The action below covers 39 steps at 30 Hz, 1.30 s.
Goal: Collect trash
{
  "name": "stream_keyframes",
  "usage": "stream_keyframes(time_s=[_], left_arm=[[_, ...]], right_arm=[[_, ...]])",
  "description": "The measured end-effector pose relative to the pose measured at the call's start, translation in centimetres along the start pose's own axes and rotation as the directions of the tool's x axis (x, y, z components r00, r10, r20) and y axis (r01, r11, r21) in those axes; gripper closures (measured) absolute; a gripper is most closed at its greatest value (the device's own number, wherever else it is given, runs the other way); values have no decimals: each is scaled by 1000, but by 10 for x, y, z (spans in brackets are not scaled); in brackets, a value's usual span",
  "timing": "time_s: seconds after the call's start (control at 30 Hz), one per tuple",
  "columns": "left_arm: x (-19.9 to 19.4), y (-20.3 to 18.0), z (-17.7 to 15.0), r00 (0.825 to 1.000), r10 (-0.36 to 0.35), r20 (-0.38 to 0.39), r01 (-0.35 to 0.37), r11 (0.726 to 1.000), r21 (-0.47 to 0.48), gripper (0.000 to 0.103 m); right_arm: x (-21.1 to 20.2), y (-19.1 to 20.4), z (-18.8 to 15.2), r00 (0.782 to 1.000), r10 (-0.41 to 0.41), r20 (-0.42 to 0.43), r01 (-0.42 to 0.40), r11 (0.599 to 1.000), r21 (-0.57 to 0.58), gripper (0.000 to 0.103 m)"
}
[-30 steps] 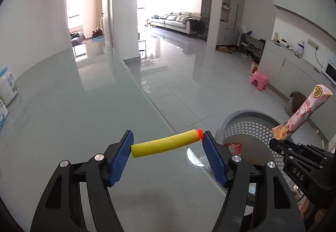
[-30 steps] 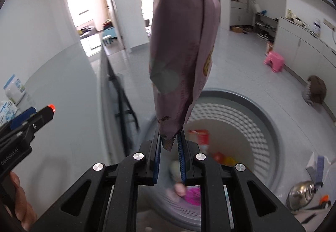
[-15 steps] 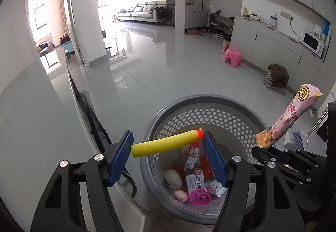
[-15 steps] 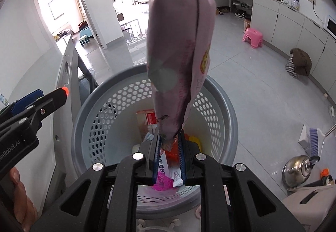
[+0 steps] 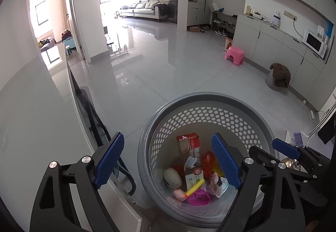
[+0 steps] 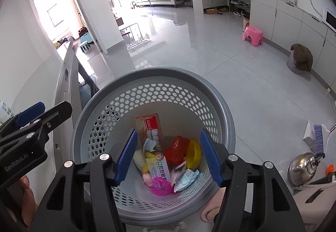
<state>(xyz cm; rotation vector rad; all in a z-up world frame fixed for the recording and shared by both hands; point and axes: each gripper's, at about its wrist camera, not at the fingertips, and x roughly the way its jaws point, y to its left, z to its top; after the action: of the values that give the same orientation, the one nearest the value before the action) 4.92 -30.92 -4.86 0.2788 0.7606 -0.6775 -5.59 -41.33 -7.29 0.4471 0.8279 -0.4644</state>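
Observation:
A grey perforated basket (image 5: 210, 104) stands on the floor below both grippers; it also shows in the right wrist view (image 6: 151, 76). Inside lie a toothpaste box (image 6: 155, 148), a pink mesh item (image 6: 161, 185), a red wrapper (image 6: 176, 148) and other trash. The yellow foam dart (image 5: 194, 188) lies in the basket. The pink wrapper (image 5: 217, 184) lies beside it. My left gripper (image 5: 168, 158) is open and empty above the basket. My right gripper (image 6: 168, 156) is open and empty above it; it also shows in the left wrist view (image 5: 283, 148).
The table edge (image 5: 84, 127) runs along the left, next to the basket. A pink stool (image 5: 234, 54), a covered basket (image 5: 279, 76) and cabinets stand at the right. A kettle (image 6: 302, 167) and a brush (image 6: 317, 137) sit on the floor at right.
Both grippers opened over the basket. The yellow dart dropped from the left gripper and the pink wrapper from the right; both now lie in the basket.

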Motion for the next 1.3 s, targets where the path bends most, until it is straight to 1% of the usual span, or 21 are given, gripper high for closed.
stream_keyframes(time_s=[0.27, 0.37, 0.47, 0.63, 0.73, 0.87, 1.3], left_arm=[[-3, 2, -1, 1000, 4, 3, -4, 1000, -4, 16], [-5, 4, -2, 1000, 5, 8, -5, 1000, -7, 16], [-7, 3, -3, 1000, 8, 9, -8, 1000, -6, 13], [-10, 3, -3, 1000, 11, 13, -11, 1000, -3, 13], [-12, 1, -2, 1000, 20, 18, -20, 1000, -1, 10], [-13, 0, -1, 999, 35, 15, -35, 999, 6, 8], [-17, 0, -3, 999, 32, 24, -33, 999, 7, 6]], right_arm=[[-5, 3, -2, 1000, -1, 5, 1, 1000, -1, 43], [-7, 4, -2, 1000, -4, 12, 4, 1000, -4, 41], [-8, 5, -4, 1000, -3, 11, 3, 1000, -4, 40], [-12, 4, -4, 1000, -5, 15, 5, 1000, 0, 40], [-15, 4, -5, 1000, -8, 24, 8, 1000, 0, 36], [-17, 4, -5, 999, -12, 33, 12, 1000, 3, 36], [-25, 5, -8, 999, -19, 50, 19, 1000, 8, 32]])
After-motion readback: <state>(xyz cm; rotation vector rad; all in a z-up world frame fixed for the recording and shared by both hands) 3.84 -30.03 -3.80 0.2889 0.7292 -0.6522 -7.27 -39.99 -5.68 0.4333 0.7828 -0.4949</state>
